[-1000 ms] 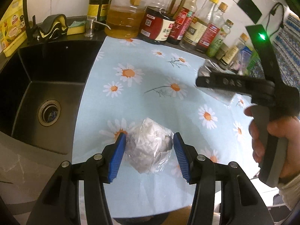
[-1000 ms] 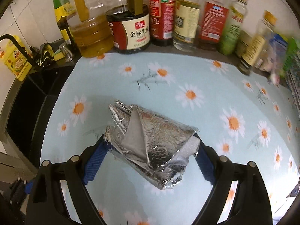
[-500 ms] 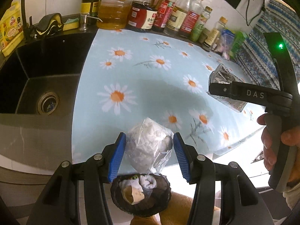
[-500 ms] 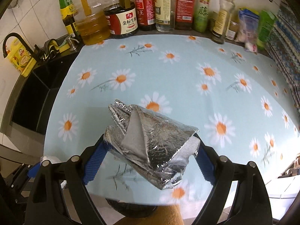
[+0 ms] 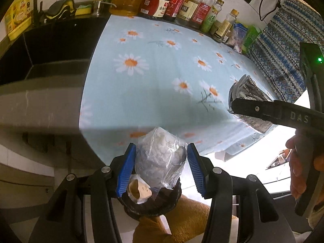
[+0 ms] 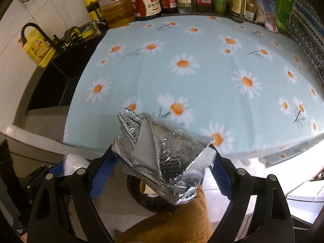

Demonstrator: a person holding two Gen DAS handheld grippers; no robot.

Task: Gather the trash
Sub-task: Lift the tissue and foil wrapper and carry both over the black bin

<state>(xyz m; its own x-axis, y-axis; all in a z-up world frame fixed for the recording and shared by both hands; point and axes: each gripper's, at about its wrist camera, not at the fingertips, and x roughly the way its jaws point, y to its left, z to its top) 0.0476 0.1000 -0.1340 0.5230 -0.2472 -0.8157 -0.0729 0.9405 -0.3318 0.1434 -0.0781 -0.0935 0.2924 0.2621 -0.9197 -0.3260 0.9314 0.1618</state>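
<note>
- Two sets of tongs in view, each closed on a piece of trash, both clear of the desk.
- Left tongs: blue pads pressed against either side of a clear plastic bag stuffed with white crumpled material; bag pinched between the pads, loose end hanging below them.
- Directly beneath the left tongs, past the desk's near edge: a dark round bin with a cardboard tube and scraps inside.
- Right tongs: closed on a crumpled silver foil pouch, which sticks up and forward out of the grip; pads mostly hidden behind the foil.
- In the left wrist view, the right tongs off to the right, level with the desk edge, foil pouch held sideways.
- Below the right tongs: the same dark bin, partly hidden by the pouch, beside brown cloth.
- Ahead of both tongs: daisy-print cloth over the desk; bottles lined along the far wall.
- Ahead and left of the tongs: a black sink.
</note>
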